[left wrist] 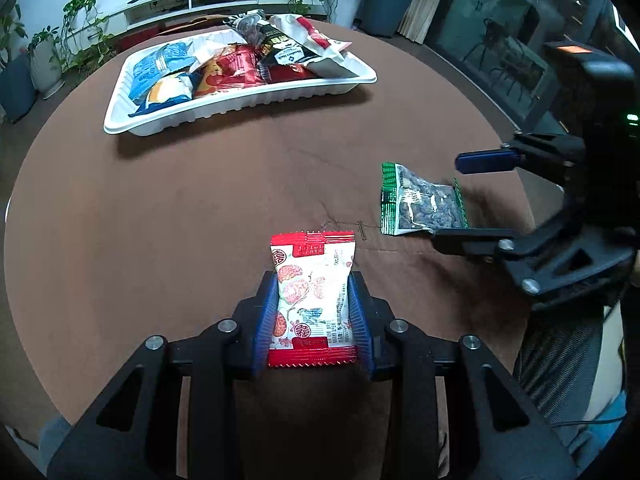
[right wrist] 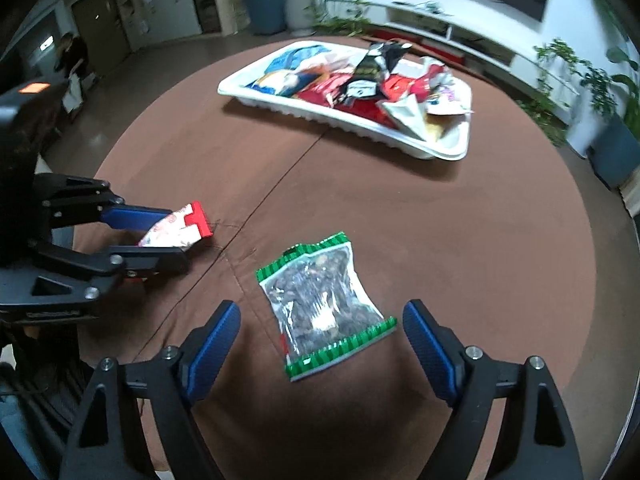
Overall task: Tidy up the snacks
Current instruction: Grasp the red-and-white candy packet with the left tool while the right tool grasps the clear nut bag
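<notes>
My left gripper (left wrist: 314, 284) is shut on a red-and-white snack packet (left wrist: 312, 296), held between its blue pads just above the brown table; it also shows in the right wrist view (right wrist: 178, 232). My right gripper (right wrist: 320, 316) is open, its jaws on either side of a green-edged clear packet of dark nuts (right wrist: 324, 304) that lies flat on the table. From the left wrist view the right gripper (left wrist: 460, 196) sits at that packet (left wrist: 420, 204). A white tray (left wrist: 168, 124) at the far side holds several snack bags.
The round brown table (left wrist: 200, 200) has a crease line down the middle. The tray also shows in the right wrist view (right wrist: 448, 152). A low white shelf and potted plants (left wrist: 80, 28) stand beyond the table. An office chair (left wrist: 560, 360) is at the right.
</notes>
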`<state>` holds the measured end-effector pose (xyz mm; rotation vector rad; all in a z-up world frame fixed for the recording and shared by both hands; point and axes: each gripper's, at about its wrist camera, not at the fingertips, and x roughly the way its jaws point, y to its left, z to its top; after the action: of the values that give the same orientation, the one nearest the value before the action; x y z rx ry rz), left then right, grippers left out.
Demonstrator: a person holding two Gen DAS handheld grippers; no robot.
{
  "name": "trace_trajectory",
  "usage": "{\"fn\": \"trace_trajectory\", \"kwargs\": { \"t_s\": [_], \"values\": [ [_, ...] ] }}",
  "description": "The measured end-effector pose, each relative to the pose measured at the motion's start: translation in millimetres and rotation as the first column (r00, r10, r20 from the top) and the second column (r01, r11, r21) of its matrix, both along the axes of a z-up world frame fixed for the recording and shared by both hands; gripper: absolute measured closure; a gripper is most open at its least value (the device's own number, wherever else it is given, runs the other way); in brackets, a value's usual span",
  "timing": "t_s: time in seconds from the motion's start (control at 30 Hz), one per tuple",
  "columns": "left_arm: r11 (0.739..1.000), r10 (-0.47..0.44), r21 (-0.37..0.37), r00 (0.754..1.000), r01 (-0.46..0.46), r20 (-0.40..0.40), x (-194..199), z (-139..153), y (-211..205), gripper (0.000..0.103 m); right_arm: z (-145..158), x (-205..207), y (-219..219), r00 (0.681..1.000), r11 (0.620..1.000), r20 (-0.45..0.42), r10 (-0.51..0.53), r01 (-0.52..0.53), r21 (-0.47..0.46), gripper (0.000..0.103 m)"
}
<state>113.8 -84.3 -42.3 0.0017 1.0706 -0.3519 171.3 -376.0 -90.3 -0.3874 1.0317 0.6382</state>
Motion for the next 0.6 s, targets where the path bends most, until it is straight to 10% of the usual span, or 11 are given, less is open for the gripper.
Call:
{"fn": "trace_trajectory", "kwargs": {
  "t_s": [0.6],
  "values": [
    [0.998, 0.017, -0.065, 1.000, -0.018, -0.014, -2.0, -2.4, 16.3, 0.071, -12.0, 15.7, 11.4, 0.989, 0.991, -0.129, 0.075, -0.088, -0.102, 0.041]
  ]
}}
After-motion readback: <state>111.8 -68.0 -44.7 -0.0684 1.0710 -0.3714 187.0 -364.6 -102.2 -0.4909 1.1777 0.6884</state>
